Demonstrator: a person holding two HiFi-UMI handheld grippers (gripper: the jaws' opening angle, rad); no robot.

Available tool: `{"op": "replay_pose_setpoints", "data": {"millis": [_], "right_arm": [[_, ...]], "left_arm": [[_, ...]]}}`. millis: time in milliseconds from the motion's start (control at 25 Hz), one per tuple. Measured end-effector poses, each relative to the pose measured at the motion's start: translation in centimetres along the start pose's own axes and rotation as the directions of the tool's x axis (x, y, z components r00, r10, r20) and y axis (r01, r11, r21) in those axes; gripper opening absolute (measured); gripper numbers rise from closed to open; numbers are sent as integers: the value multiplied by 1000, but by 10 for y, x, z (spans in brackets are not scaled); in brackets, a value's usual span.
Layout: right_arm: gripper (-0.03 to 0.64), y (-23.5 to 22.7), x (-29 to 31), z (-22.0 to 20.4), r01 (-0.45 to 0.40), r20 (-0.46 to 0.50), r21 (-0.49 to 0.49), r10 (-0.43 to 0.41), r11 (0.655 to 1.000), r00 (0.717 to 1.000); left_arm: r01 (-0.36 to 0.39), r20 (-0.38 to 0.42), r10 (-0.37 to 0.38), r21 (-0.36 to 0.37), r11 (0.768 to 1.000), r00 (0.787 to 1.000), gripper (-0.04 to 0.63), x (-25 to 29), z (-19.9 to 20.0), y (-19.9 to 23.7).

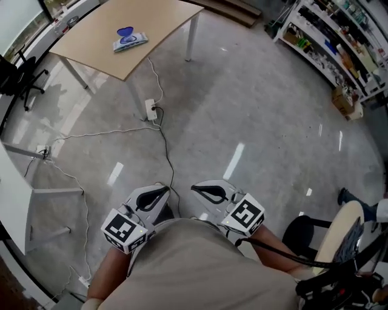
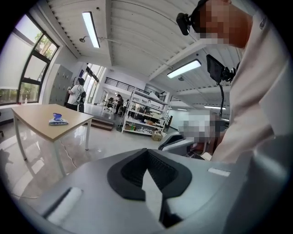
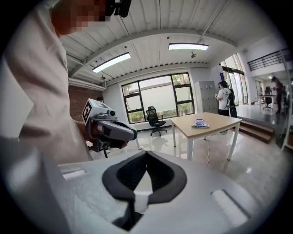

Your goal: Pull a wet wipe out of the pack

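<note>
Head view looks steeply down on a glossy, speckled grey floor (image 1: 254, 103). The left gripper (image 1: 165, 191) and right gripper (image 1: 195, 188) are both held close against the person's beige-clad torso, side by side and well apart from the table (image 1: 157, 18). Each gripper has a smooth grey moulded shell and carries a cube with black-and-white square markers (image 1: 125, 230).

In the left gripper view, the left gripper's (image 2: 147, 151) curved, ribbed black pads meet at their tips, with nothing between them. The right gripper view shows the right gripper (image 3: 146, 153) likewise: its pads are drawn together into a closed loop, and it is empty.

The wet wipe pack (image 1: 129, 40) is a flat, soft rectangular pouch with a rounded blue flip lid. It lies on the pale wood-coloured tabletop, a little in from the corner nearest the person, and nothing touches it. It shows small in the left gripper view (image 2: 58, 120) and in the right gripper view (image 3: 200, 123).

A white power strip (image 1: 150, 109) lies on the floor beside a white table leg, with thin cables (image 1: 167, 151) trailing from it. Stocked white shelves (image 1: 339, 42) line the far right.
</note>
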State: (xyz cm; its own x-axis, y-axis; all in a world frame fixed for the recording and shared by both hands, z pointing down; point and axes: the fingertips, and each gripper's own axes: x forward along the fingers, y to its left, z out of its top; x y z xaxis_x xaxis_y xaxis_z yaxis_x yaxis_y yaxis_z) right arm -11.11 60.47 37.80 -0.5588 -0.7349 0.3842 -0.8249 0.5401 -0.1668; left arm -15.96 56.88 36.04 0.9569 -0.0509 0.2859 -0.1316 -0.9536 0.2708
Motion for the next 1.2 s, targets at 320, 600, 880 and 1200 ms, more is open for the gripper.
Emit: {"op": "replay_pose_setpoints", "data": {"millis": [320, 600, 880, 1200], "right_arm": [[3, -53, 96, 65, 106, 27, -4, -106, 994, 994], [3, -114, 154, 93, 103, -28, 12, -103, 995, 994], [3, -209, 210, 121, -2, -27, -15, 2, 1000, 1000], [3, -340, 251, 165, -140, -37, -84, 137, 987, 990]], "left_arm": [[119, -24, -118, 37, 992, 993, 6, -4, 35, 110], [78, 1, -78, -8, 997, 997, 6, 7, 58, 205], [-50, -6, 49, -40, 998, 999, 6, 48, 84, 301], [-214, 6, 214, -40, 976, 977, 6, 118, 149, 403]]}}
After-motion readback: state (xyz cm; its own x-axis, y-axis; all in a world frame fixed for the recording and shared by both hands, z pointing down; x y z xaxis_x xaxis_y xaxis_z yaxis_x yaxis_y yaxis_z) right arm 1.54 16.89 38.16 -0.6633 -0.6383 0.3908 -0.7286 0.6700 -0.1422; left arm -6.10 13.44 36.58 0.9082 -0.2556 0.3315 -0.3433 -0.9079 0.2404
